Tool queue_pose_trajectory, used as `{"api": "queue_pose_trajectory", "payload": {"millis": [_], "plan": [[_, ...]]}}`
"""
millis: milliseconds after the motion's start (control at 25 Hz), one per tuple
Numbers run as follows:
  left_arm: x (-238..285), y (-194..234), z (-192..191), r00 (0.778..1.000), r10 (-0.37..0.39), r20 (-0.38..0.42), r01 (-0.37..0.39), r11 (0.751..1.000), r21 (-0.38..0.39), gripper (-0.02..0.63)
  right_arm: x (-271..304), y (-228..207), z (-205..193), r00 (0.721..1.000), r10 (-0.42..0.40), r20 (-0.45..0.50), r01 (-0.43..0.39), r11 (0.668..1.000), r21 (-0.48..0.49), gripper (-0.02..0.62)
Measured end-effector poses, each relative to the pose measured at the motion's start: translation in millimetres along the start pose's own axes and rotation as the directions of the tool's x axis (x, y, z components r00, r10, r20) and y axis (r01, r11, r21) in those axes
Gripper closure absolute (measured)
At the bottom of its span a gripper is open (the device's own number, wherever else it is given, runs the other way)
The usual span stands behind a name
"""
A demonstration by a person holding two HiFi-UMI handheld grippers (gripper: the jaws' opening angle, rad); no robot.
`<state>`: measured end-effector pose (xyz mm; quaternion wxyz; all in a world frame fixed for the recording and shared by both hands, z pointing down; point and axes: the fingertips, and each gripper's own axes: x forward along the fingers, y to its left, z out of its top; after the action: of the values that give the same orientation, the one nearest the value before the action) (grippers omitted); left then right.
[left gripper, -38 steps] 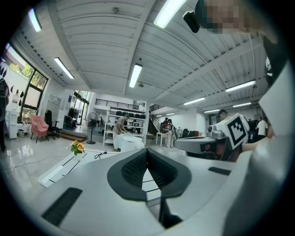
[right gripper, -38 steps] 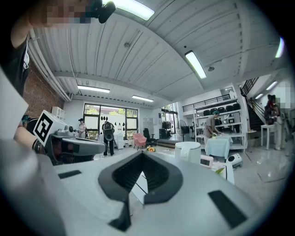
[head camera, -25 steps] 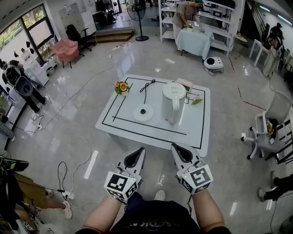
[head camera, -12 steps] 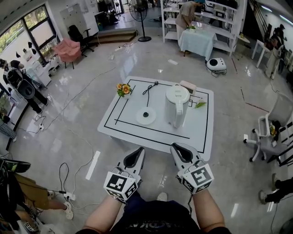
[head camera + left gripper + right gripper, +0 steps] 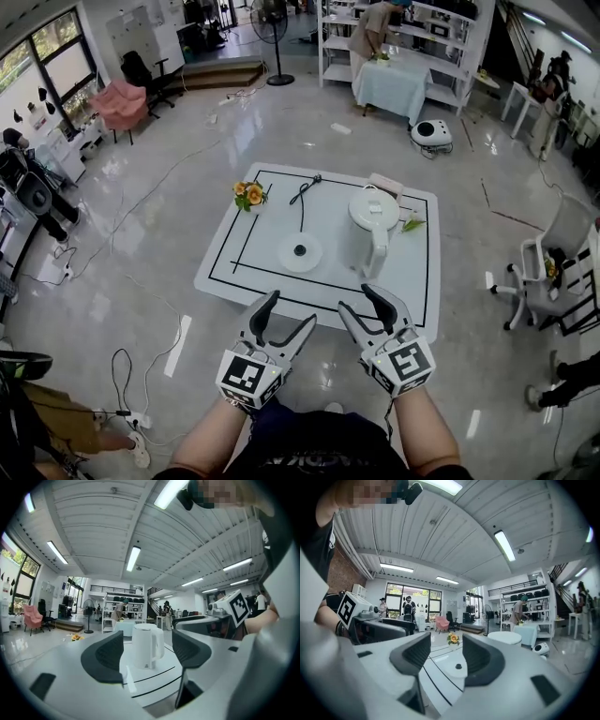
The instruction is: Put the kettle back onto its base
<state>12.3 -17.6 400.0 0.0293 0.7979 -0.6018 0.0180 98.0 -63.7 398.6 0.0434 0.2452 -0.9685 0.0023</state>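
Fingers of dark, ribbed rubber on the left gripper are held wide apart, having just been opened, and nothing is clasped between them. The kettle, a tall, smooth white cylinder with a domed lid and a loop handle, is framed in their gap in the left gripper view but stands well beyond the tips, untouched. The fingers of the right gripper are likewise parted, having just been opened, and are empty. Through their gap in the right gripper view the base is seen, a flat white disc with a dark stud at its centre, also well beyond the tips. The kettle is set upright on the desk, near the base on its right and apart from it, with the handle turned towards the fingers. The desk is low and square, its glossy white top marked with a thin black rectangle. A thin black cord is laid from the base away from the fingers, and a small bunch of orange and yellow flowers is placed at the far left corner of the black rectangle.
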Motion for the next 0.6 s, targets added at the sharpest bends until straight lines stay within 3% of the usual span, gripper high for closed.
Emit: {"api": "queue_pose_trajectory", "payload": {"millis": [320,600], "plan": [[30,64,5,0.988,-0.148,-0.034,0.148,0.989,-0.003,0.261,65,-19,23,0.987,-0.161,-0.007,0.161,0.987,0.003,0.371],[50,109,10,0.961,-0.276,-0.031,0.276,0.961,-0.008,0.256,101,-32,30,0.952,-0.305,-0.023,0.306,0.952,0.007,0.371]]}}
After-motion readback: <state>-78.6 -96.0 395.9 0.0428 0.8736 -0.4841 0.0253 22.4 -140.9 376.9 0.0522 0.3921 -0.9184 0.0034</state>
